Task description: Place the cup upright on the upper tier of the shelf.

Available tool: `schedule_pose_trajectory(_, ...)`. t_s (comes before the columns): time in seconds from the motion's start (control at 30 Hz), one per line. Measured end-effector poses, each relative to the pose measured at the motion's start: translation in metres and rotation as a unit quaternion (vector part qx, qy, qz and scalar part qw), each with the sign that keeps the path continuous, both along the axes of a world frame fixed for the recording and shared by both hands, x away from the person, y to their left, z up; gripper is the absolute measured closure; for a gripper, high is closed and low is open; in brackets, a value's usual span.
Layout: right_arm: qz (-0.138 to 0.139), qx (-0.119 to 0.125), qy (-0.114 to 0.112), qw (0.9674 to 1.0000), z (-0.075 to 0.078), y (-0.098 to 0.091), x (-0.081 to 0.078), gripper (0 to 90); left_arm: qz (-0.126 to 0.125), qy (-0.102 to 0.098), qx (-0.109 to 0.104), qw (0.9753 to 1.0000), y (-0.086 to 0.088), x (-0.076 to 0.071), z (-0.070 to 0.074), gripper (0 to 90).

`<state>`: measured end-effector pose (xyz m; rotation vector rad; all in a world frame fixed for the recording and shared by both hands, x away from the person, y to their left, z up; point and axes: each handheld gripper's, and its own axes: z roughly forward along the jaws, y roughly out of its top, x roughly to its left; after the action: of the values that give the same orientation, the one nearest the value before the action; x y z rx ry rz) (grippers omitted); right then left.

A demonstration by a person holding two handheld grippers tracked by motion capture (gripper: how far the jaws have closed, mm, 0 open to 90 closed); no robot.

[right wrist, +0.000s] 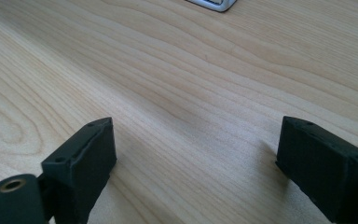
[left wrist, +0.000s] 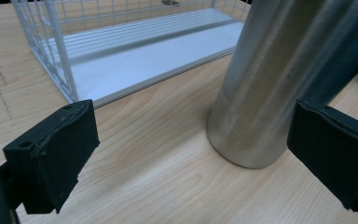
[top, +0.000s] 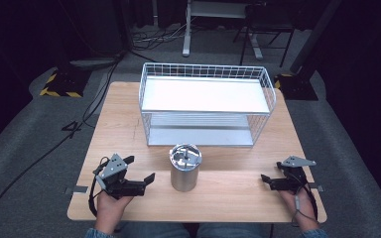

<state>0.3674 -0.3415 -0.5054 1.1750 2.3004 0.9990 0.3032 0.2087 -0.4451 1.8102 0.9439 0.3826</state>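
Canister [top: 184,167] of brushed metal is stood upright near the middle of the table [top: 129,119], just in front of the white wire rack [top: 206,104] and between the two tools. Going from the left: the left tool [top: 141,171] is held low over the wood with its jaws spread wide and nothing between them, pointed toward the canister; in the left gripper view the cylinder wall [left wrist: 270,79] is seen close ahead, nearer the right-hand jaw, not yet touched. The canister is judged rigid and thin-walled, probably light if empty, though its contents cannot be told. Its smooth satin skin is likely to be slippery against the pads, so a firm squeeze across the plain round wall at about mid-height is advised, where the sides are straight and parallel. The lid, with a small knob at its centre, looks set on top; whether it is fastened cannot be told, so lifting by it is not advised. A tall narrow shape of this kind may be tipped by a nudge near the top. Behind it, the rack is made of thin white wire mesh around two flat pale shelves. At the right, the right tool [top: 272,179] is also held with jaws spread and empty, well apart from the canister, above bare pale wood grain [right wrist: 191,93].
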Motion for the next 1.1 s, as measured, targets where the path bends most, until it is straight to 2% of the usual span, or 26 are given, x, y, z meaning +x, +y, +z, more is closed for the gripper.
schedule_pose_trajectory(0.53,0.004,0.001,-0.001,1.0,0.0,0.0,-0.001,13.7,-0.052,-0.033,-0.01,0.9981,-0.031,-0.005,0.022,2.4)
schedule_pose_trajectory(0.9,0.003,0.001,-0.002,1.0,0.0,0.0,-0.001,13.9,-0.08,-0.038,-0.014,0.996,-0.052,0.001,0.024,0.8)
schedule_pose_trajectory(1.1,0.003,0.001,-0.002,1.0,0.0,0.0,-0.001,13.9,-0.088,-0.04,-0.028,0.995,-0.064,0.005,0.023,0.0)
